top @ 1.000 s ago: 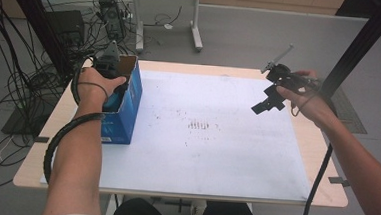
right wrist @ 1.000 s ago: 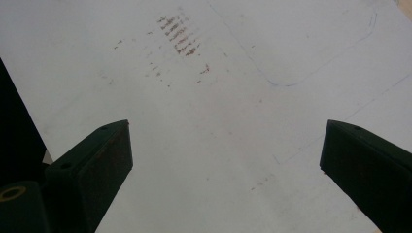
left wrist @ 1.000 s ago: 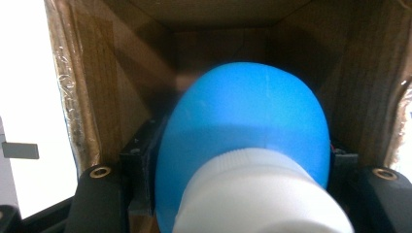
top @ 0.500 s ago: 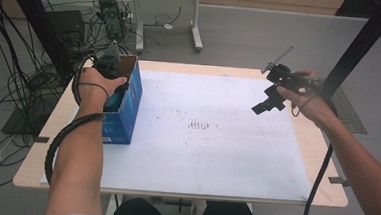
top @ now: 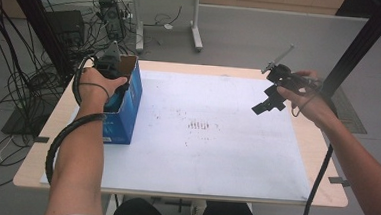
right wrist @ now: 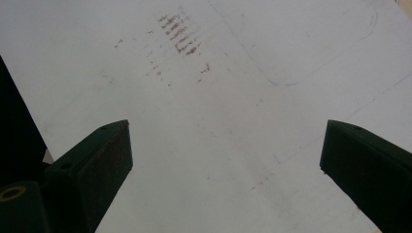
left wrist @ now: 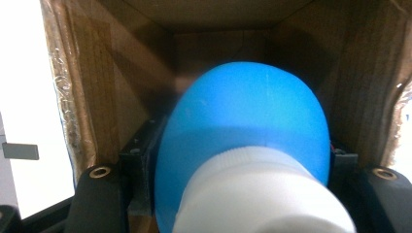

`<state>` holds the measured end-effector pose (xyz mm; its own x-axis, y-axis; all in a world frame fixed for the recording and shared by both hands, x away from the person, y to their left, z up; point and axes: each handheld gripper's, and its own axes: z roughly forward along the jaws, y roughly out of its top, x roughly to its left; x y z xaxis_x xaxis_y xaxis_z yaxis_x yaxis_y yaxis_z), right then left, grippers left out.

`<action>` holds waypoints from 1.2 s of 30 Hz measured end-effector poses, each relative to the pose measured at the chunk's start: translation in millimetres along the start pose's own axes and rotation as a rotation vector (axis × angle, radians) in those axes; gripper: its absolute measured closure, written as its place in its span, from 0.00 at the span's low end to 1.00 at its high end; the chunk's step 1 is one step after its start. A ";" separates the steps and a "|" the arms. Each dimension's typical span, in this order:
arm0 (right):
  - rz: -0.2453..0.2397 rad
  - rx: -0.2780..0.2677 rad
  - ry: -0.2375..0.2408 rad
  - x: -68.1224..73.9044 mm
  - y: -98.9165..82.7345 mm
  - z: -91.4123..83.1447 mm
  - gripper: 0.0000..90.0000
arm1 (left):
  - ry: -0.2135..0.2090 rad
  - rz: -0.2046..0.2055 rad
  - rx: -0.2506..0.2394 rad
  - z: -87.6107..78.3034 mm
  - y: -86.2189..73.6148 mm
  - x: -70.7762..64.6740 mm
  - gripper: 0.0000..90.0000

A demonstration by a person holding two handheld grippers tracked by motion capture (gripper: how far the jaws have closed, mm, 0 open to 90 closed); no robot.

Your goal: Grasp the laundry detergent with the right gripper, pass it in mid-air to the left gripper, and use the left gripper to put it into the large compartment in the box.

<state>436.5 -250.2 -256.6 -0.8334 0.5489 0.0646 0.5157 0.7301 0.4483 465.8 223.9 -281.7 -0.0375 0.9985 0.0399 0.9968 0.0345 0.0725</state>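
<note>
two grippers, and one has the work: the left gripper (top: pixel 111 71) is sunk into the open top of the blue cardboard box (top: pixel 126 108) at the table's (top: pixel 318 191) far left corner, its jaws clamped on a blue bottle (left wrist: pixel 243 131) with a white cap (left wrist: pixel 262 194). the bottle's long axis runs straight away from the gripper, down into the box, brown walls close all round, so the coming pull likely goes back out along that line. the right gripper (top: pixel 269 103) hangs wide open and empty over the white sheet (top: pixel 215 154), far right, well apart.
</note>
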 end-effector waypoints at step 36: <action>-0.009 0.003 -0.009 2.4 1.2 -4.0 0.05 | 0.000 0.003 -0.007 -0.1 -1.2 -0.3 0.39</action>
<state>434.3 -249.6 -252.4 -0.8364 0.5457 0.0522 0.5085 0.7366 0.4459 464.6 223.5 -281.8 -0.0346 0.9986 0.0401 0.9964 0.0314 0.0794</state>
